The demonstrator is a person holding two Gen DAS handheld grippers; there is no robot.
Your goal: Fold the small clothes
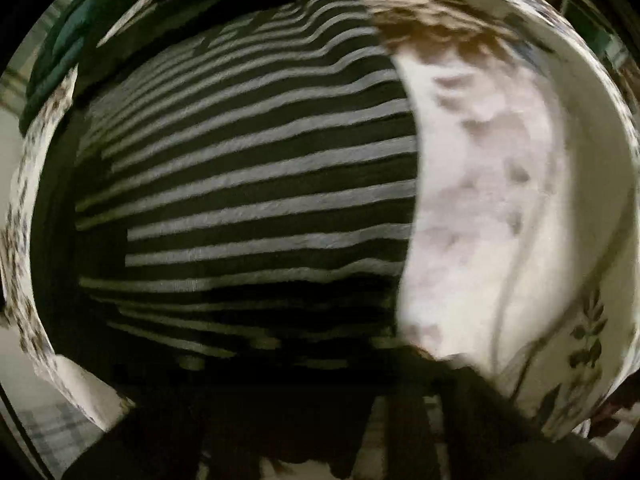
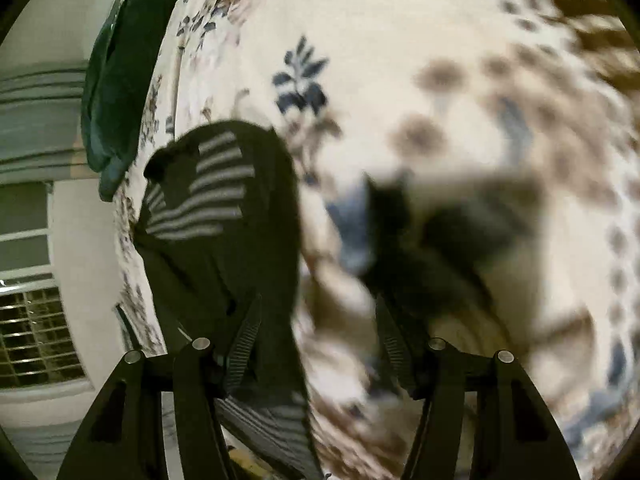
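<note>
Striped black-and-grey knit garment (image 1: 248,184) fills most of the left wrist view, lying spread on a white bedspread printed with blue and brown leaves (image 1: 576,208). Nearest that camera, the left gripper (image 1: 400,428) shows only as dark, blurred shapes along the bottom edge, over the garment's near hem; whether its fingers are apart or together cannot be told. Just right of the stripes, a pale, faintly mottled layer of cloth (image 1: 480,200) lies against the garment's right edge, blurred. Beyond the garment's far left corner, a dark green folded cloth (image 1: 60,48) rests at the edge of the bed.

In the right wrist view, the right gripper (image 2: 318,340) has its two black ribbed fingers (image 2: 244,344) spread wide with nothing between them. The left finger sits over the dark side of the same striped garment (image 2: 208,200), which lies to the left on the bedspread (image 2: 400,60). Ahead of the right finger is a dark blurred shape on the cover that cannot be identified. Farther left, the green cloth (image 2: 116,88) lies at the bed's edge, with a window with grey blinds (image 2: 36,120) beyond.
</note>
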